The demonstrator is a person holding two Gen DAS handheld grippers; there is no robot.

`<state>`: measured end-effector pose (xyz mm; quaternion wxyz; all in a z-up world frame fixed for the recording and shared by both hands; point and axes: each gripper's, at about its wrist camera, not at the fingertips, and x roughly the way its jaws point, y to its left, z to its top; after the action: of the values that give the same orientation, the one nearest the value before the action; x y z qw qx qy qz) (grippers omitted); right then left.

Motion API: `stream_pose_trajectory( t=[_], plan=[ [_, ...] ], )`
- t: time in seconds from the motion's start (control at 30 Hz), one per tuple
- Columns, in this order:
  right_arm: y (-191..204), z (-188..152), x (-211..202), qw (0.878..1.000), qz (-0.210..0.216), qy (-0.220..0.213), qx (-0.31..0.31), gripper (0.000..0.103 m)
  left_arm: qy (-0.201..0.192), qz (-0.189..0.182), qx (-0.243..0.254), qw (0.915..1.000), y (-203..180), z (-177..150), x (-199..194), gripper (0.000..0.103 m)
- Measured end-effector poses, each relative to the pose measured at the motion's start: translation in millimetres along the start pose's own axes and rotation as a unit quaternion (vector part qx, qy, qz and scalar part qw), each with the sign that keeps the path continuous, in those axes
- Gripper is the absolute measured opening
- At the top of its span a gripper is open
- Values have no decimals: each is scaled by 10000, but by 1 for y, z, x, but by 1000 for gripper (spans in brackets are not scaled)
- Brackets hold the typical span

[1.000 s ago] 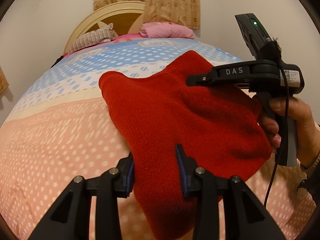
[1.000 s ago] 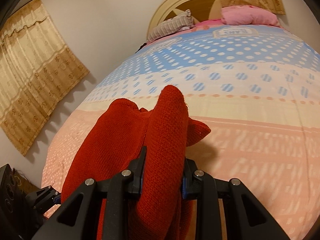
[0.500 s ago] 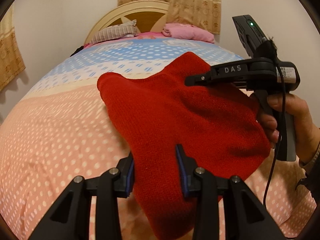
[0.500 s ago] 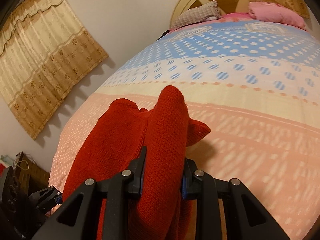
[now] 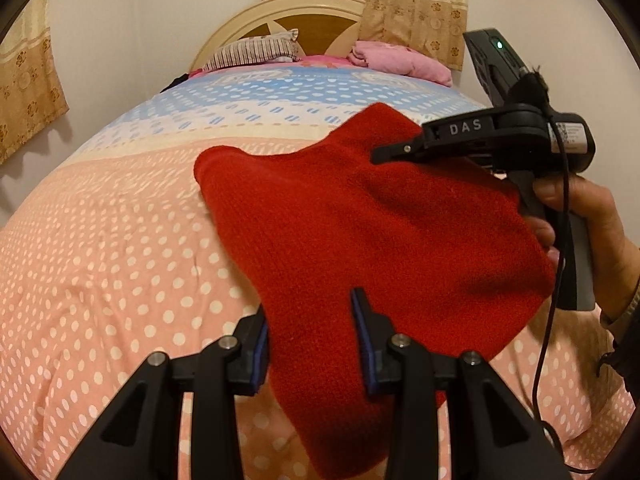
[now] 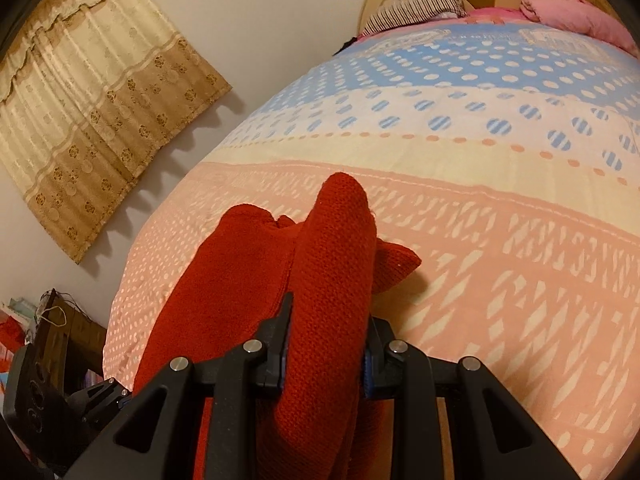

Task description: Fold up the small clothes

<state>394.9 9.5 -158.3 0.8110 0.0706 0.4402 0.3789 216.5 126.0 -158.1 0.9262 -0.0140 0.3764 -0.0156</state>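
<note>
Left wrist view: sweater (image 5: 360, 240) centre frame, above bed (image 5: 100, 260), spanning left gripper (image 5: 310, 336) at bottom centre & right gripper (image 5: 400, 152) at upper right. Pillows (image 5: 256, 50) top centre, before headboard (image 5: 280, 6).

Bedspread (image 5: 100, 260) open; pillows (image 5: 256, 54) far at headboard

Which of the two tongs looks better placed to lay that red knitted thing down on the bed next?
Neither alone, probably. The left tongs and the right tongs each clamp the red knit garment, held between them above the dotted bedspread. Both would likely lower together.
</note>
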Motion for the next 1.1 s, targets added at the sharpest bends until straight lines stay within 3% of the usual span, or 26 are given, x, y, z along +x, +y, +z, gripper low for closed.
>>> stream_pose_trajectory(
  t=[0.23, 0.43, 0.63, 0.8, 0.93, 1.03, 1.1],
  plan=[
    [-19, -3, 8, 9995, 40, 136, 283, 28, -103, 237, -8, 9997, 1, -7, -2, 59],
    [-22, -6, -1, 9990, -54, 28, 441, 37, -144, 365, -4, 9992, 1, -6, -1, 68],
    [-3, -14, -49, 9981, -324, -484, 221, 41, -349, 369, -218, 9985, 11, -3, -12, 75],
    [38, -42, -93, 9959, 154, -842, -292, 42, -715, 569, -448, 9948, 27, 9, -17, 84],
    [60, -62, -81, 9962, 249, -493, -671, 43, -677, 1081, -294, 9914, 32, 18, 2, 88],
    [53, -76, -63, 9967, -316, -224, -717, 43, -458, 1009, -327, 9933, 36, 15, 14, 92],
    [41, -83, -59, 9975, -393, -170, -558, 43, -356, 1065, -309, 9932, 36, 10, 18, 96]
  ],
)
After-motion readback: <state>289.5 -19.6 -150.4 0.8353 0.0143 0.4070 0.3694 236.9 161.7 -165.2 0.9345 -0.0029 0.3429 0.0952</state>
